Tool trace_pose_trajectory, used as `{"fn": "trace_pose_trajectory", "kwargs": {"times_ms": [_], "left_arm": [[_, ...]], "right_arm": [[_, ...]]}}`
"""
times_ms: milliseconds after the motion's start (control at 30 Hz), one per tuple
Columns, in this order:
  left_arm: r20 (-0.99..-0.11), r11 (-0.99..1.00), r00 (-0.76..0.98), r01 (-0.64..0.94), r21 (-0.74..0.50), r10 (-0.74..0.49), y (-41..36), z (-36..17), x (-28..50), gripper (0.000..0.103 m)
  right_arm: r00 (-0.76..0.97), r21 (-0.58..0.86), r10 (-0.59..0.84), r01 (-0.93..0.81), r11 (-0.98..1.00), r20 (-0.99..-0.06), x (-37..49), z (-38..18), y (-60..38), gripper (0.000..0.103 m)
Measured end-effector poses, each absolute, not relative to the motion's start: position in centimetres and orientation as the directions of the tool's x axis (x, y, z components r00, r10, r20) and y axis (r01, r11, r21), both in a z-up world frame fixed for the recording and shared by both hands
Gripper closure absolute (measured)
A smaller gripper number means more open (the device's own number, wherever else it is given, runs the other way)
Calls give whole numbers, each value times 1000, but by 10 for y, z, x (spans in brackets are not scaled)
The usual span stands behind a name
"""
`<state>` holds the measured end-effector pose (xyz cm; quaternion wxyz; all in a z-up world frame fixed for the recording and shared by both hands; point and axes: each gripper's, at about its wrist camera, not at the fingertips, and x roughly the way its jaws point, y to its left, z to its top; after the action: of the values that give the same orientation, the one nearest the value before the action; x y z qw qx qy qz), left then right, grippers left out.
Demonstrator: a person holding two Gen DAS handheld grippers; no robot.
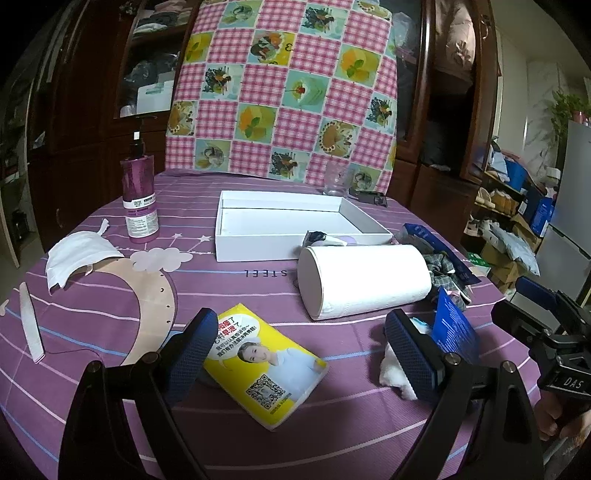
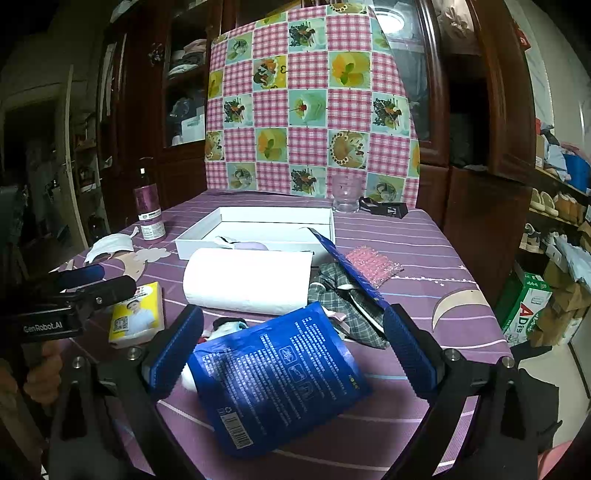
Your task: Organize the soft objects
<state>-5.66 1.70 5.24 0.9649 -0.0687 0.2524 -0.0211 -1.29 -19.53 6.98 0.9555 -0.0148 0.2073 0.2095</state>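
Dark wood cabinet (image 1: 92, 110) with glass doors standing behind surface (image 2: 424, 243), folded clothes showing inside. Pink checked cloth (image 1: 284, 88) hanging over upright chair back. Ceiling lamp reflection (image 2: 391, 20) glowing in glass. Shoe shelves (image 2: 554, 203) and cardboard boxes (image 1: 506, 258) crowding right side. Room lighting dim.

"STEEL" on the tablecloth (image 1: 258, 280) — "GenRobot.AI" on the left tongs (image 2: 85, 284).

left wrist cam: low, close over purple striped tablecloth (image 1: 258, 280), facing checkered backdrop | right wrist cam: same direction, further right | both catch white paper towel roll (image 1: 364, 280) (image 2: 247, 280)
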Motion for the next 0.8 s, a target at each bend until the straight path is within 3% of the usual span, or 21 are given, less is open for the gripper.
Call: {"fn": "trace_pose_trajectory", "kwargs": {"times_ms": [333,467,667,800], "left_arm": [[-491,989,867,4,-149,-78,18,51,-56,11],[-519,992,851,19,-127,-82,13,50,-51,21],[-557,999,831,-41,-25,20,4,52,-48,22],[-554,997,830,-78,-2,64,5,66,-51,22]], "right_arm": [[816,63,405,-418,906,-413,-12,70,-192,6],[807,71,402,-413,908,-433,-5,71,-192,6],[778,136,432,-419,898,-456,2,80,-200,6],[759,118,392,-390,913,-520,6,94,-202,6]]}}
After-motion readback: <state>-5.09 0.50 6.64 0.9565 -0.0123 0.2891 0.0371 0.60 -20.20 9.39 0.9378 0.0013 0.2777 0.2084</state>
